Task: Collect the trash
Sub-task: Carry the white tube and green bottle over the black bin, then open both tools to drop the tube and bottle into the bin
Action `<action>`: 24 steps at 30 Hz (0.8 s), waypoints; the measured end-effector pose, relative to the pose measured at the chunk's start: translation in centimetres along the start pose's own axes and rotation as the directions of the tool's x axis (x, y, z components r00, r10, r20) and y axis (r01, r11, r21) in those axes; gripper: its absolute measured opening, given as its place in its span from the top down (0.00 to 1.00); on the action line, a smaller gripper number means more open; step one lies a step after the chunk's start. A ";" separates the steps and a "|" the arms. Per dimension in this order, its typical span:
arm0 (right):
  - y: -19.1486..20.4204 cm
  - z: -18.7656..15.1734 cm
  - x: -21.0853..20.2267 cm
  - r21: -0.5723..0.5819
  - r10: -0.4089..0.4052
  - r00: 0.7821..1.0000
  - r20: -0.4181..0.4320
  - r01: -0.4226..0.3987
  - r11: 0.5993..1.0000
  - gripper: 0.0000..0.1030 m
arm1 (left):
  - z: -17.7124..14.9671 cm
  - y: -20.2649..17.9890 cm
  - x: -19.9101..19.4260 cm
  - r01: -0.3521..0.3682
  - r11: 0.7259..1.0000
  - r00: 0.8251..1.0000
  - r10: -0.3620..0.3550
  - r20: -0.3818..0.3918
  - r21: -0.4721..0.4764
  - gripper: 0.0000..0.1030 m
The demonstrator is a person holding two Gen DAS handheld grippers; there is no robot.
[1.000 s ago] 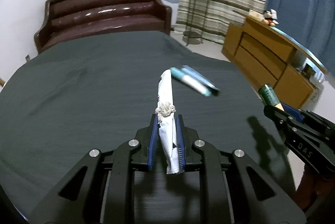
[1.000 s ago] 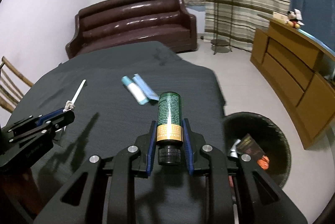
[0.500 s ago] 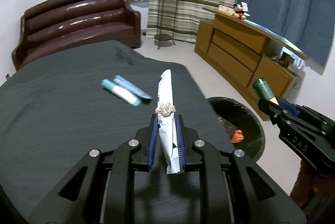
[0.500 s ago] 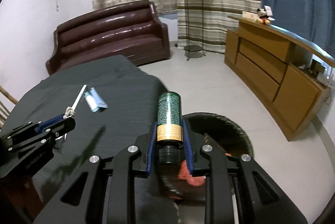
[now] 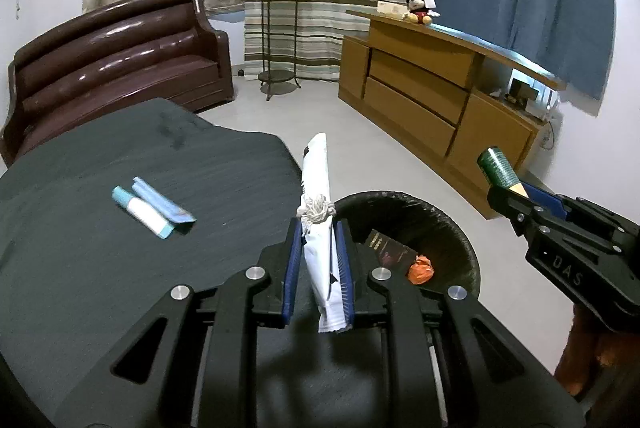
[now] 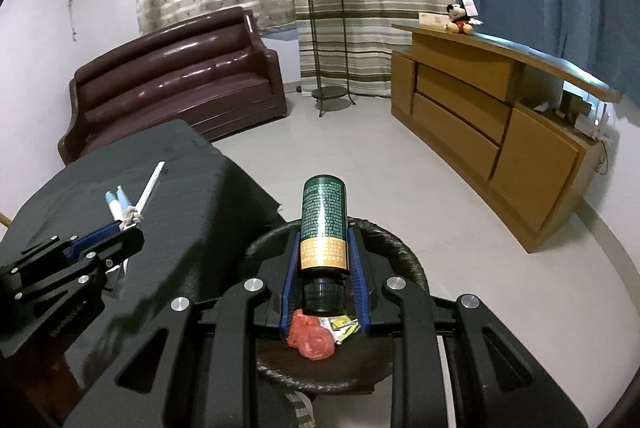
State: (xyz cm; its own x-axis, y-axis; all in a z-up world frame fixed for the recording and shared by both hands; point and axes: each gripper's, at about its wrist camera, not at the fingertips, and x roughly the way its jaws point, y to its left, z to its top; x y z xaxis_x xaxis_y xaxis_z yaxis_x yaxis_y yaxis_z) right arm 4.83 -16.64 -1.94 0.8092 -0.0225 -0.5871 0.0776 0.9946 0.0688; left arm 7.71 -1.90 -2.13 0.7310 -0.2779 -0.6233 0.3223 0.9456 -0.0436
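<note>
My left gripper (image 5: 317, 232) is shut on a white rolled wrapper (image 5: 318, 195) tied with a knot of string, held over the right edge of the dark table (image 5: 120, 268), beside the black trash bin (image 5: 452, 224). My right gripper (image 6: 323, 240) is shut on a green bottle (image 6: 323, 224) with a gold band and black cap, held above the bin (image 6: 400, 248). The bin holds an orange crumpled scrap (image 6: 310, 336) and wrappers. The right gripper also shows in the left wrist view (image 5: 496, 187), and the left gripper shows in the right wrist view (image 6: 130, 226).
A white and teal tube (image 5: 142, 212) and a blue packet (image 5: 160, 203) lie on the table. A brown sofa (image 5: 112, 63) stands behind the table. A wooden cabinet (image 5: 440, 99) is on the right, and a plant stand (image 5: 276, 27) at the back.
Both grippers have swung right, away from the table's middle. The bottle now hangs over the bin, and the wrapper is at the table edge beside it. Both stay shut.
</note>
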 end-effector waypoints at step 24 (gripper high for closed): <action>-1.7 -0.4 3.0 0.063 -0.027 0.999 -0.024 0.029 0.998 0.76 | 1.6 -2.6 5.1 -0.002 0.999 0.999 0.004 -0.049 0.048 0.83</action>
State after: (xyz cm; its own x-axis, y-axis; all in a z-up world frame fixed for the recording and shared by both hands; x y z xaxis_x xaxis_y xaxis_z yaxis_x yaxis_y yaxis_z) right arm 6.91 -18.37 -4.10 0.7926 -0.0473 -0.6079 0.1372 0.9852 0.1023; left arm 11.57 -6.09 -3.92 0.7019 -0.2651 -0.6612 0.3492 0.9370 -0.0050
